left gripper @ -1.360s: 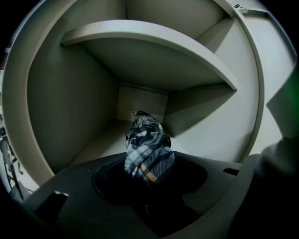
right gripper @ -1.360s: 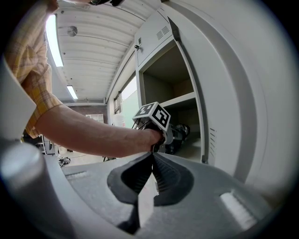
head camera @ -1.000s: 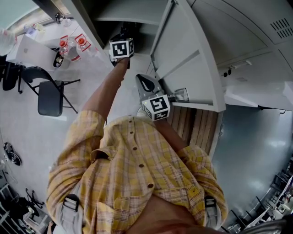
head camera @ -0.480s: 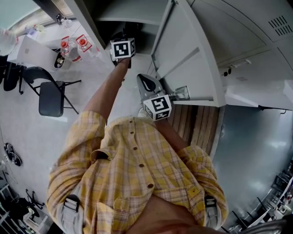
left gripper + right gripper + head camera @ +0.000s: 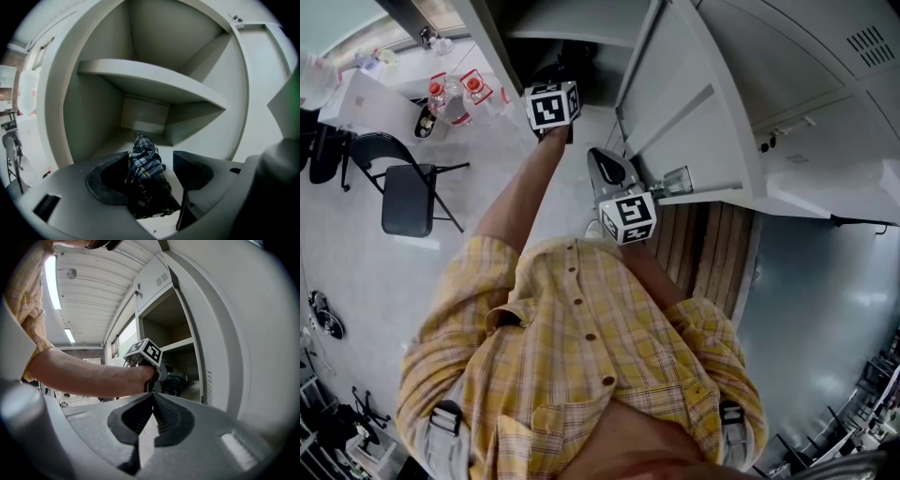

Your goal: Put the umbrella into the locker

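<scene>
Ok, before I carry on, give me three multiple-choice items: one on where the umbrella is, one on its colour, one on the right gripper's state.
1. Where does the umbrella lie?
A) on the locker floor, under the shelf
B) on top of the shelf
C) outside the locker

2. What is its fabric?
A) plain red
B) dark blue plaid
C) white

3. How do the right gripper's jaws stand?
A) wide apart
B) closed on the umbrella
C) together, nothing between them

Answers:
1 A: the left gripper view shows it on the floor below the shelf.
2 B: blue checks with pale lines show there.
3 C: its own view shows the pads meeting, empty.
</scene>
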`<state>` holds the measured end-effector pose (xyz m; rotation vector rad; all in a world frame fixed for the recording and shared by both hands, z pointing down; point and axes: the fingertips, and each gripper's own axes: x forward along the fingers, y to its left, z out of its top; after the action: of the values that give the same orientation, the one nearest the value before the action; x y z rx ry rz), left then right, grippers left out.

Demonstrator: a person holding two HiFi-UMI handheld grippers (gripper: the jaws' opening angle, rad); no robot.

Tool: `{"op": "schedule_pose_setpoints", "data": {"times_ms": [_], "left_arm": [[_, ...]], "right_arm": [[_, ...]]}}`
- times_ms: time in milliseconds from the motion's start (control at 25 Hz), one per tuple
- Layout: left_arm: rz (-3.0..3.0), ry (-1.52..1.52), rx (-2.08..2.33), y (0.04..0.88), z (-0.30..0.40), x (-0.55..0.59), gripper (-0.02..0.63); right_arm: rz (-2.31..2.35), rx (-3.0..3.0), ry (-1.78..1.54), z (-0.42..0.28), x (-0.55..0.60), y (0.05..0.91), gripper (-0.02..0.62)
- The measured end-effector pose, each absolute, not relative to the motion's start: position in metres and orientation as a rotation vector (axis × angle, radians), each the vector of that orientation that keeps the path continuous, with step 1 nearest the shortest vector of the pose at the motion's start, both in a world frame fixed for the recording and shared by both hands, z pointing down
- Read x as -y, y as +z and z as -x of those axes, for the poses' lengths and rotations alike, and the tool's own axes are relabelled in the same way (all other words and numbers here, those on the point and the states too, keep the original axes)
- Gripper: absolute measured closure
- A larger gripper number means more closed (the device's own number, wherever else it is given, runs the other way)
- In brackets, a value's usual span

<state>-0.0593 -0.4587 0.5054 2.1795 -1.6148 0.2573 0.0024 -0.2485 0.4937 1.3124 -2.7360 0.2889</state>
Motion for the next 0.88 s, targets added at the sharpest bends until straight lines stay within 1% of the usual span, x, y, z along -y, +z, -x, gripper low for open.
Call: {"op": "schedule_pose_setpoints", "data": {"times_ms": [80,520,680,800,880], "left_arm": [[-2.19,0.224,1.609,0.501,0.059,0.452,0.313],[-2.294,0.163,1.603,0.479,0.068,0.405,0.459],[-2.3,0.167,1.601,0.48,0.074,0.392,0.488],[-2.307,0.183,1.608,0.485,0.078,0.383,0.554],[-2.301,0.185,1.605,0.489,0.08,0.376,0.574]], "right_arm": [[-1.32,2.732,0.292,-0.003,0.247,0.494,0.597],[-1.347,2.718,0.297,-0.003,0.235,0.494,0.597],[-1.356,2.717,0.299,-0.002,0.233,0.492,0.597],[-1.361,2.719,0.296,-0.001,0.232,0.491,0.597],[-1.364,2.72,0.294,-0.001,0.232,0.49,0.597]]}}
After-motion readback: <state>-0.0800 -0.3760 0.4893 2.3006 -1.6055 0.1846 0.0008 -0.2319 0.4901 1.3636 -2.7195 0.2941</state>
